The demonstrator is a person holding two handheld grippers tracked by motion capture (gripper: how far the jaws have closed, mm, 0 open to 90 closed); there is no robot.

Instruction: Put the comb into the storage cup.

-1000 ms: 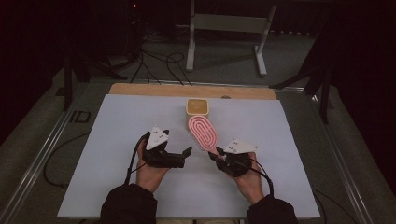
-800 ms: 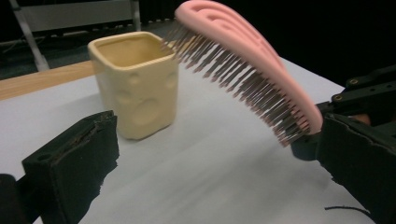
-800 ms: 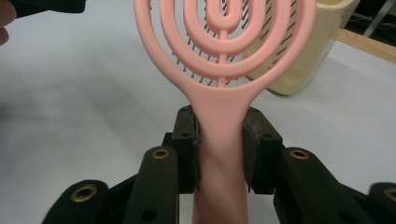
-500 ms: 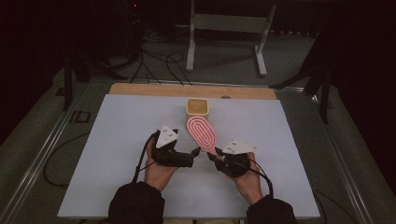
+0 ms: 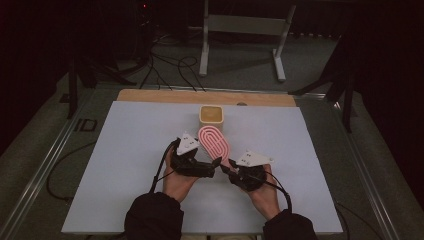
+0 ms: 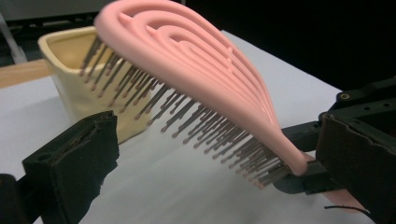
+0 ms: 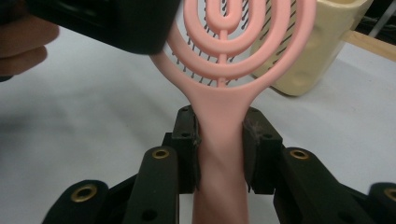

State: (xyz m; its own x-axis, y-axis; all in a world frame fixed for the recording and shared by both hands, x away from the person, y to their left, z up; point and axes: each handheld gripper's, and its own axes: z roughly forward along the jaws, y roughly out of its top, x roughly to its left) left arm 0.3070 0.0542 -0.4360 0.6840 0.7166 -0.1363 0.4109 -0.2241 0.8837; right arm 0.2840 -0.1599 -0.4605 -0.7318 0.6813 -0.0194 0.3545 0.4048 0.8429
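Closest to the near edge of the desk (image 5: 125, 200), a person's two dark sleeves come in, each hand wrapped around a claw. The right claw (image 7: 219, 140) is clamped on the handle of a pink hairbrush (image 5: 214, 142), its two black pads pressed against either side of the narrow stem, as the right gripper view makes plain. From above, that right claw (image 5: 231, 169) sits a little right of the desk's middle, and the brush slants up and away from it toward the far edge. The left claw (image 5: 212, 167) is just beside it, pointing across toward the handle; in the left gripper view its jaws stand apart, one low on the left and one on the right, with the brush (image 6: 196, 79) passing between them, bristles facing down and clear of the desk surface. The left claw (image 6: 210, 163) holds nothing. Just past the head of the brush stands a small cream-coloured cup (image 5: 211, 116), open at the top, near the middle of the far edge where a strip of bare wood (image 5: 150, 96) shows beyond the white covering. The brush head (image 7: 243, 42) seems to hang in front of the cup (image 7: 313, 51) rather than inside it.
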